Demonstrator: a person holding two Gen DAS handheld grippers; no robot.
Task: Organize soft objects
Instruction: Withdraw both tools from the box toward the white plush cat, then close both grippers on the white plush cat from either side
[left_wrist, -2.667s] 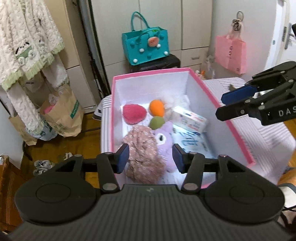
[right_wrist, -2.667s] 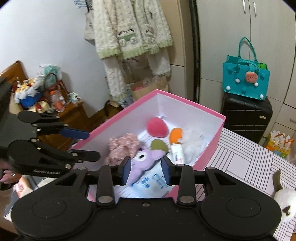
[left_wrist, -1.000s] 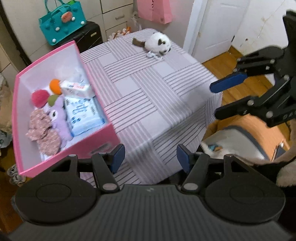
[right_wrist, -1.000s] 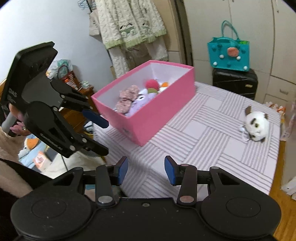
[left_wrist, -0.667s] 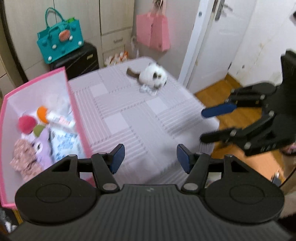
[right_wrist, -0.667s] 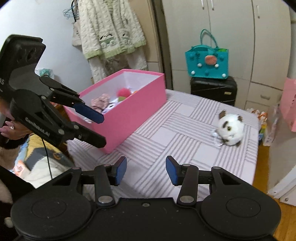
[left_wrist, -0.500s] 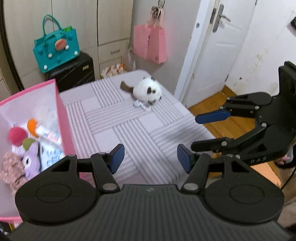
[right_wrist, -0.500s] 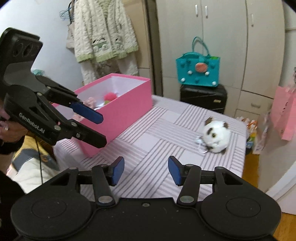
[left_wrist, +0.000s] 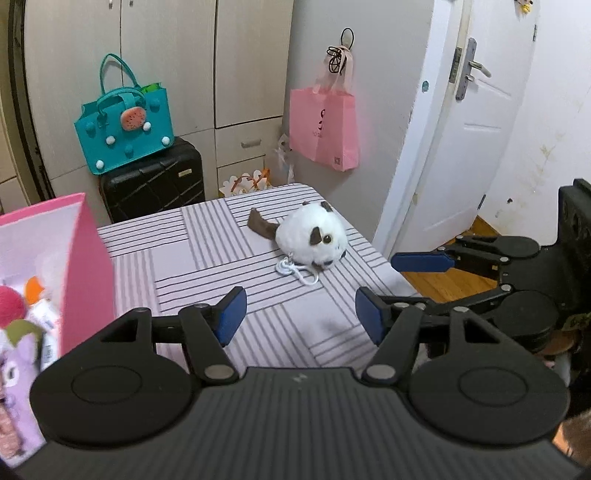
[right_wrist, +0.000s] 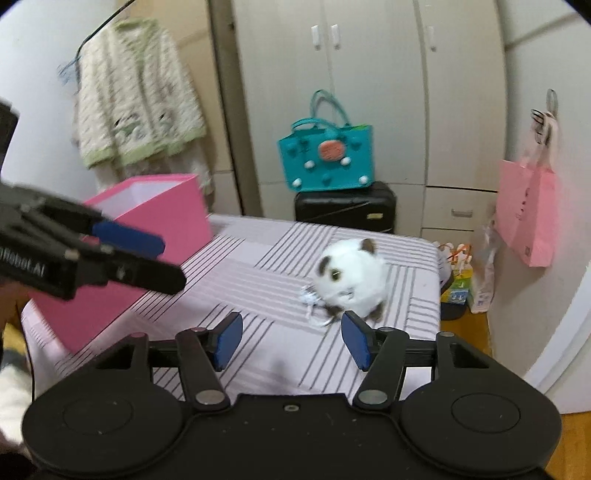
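Note:
A round white plush (left_wrist: 312, 240) with brown ears and tail lies on the striped tablecloth (left_wrist: 207, 266), a white cord by it. My left gripper (left_wrist: 300, 315) stands open and empty, short of the plush. My right gripper (right_wrist: 291, 341) is nearer to the plush (right_wrist: 351, 277); its jaws are opening with nothing between them. Each gripper shows in the other's view: right gripper (left_wrist: 410, 282), left gripper (right_wrist: 159, 258). The pink box (left_wrist: 88, 258) at the left holds a purple plush (left_wrist: 14, 369), a red ball (left_wrist: 11, 306) and other soft things.
A teal bag (right_wrist: 325, 158) sits on a black suitcase (right_wrist: 345, 208) behind the table. A pink bag (left_wrist: 323, 129) hangs on the wall beside a white door (left_wrist: 461, 147). A cream sweater (right_wrist: 136, 96) hangs at the left. The table ends just right of the plush.
Both views swung away from the pink box to the white plush, which now looms larger. Both grippers came lower and closer to it. The right jaws widened.

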